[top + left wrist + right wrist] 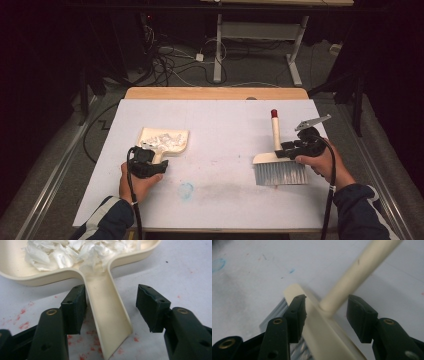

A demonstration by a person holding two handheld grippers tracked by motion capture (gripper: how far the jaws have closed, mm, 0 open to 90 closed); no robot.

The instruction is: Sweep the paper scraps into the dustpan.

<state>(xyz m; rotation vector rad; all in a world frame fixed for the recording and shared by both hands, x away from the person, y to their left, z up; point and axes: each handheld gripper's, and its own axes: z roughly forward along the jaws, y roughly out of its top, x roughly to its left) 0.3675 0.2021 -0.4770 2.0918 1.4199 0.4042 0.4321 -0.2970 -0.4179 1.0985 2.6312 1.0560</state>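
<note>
A cream dustpan lies on the white table left of centre, with several white paper scraps in its tray. My left gripper stands open astride the pan's handle; its left pad sits right beside the handle and the right pad stands clear. On the right lies a cream brush with grey bristles and a red-tipped handle pointing away from me. My right gripper is open around the base of that handle, with a gap at its right pad.
A blue smudge marks the table near its front edge, and faint red specks lie around the pan. A wooden strip runs along the table's far edge. Beyond it are cables and a desk frame on the floor.
</note>
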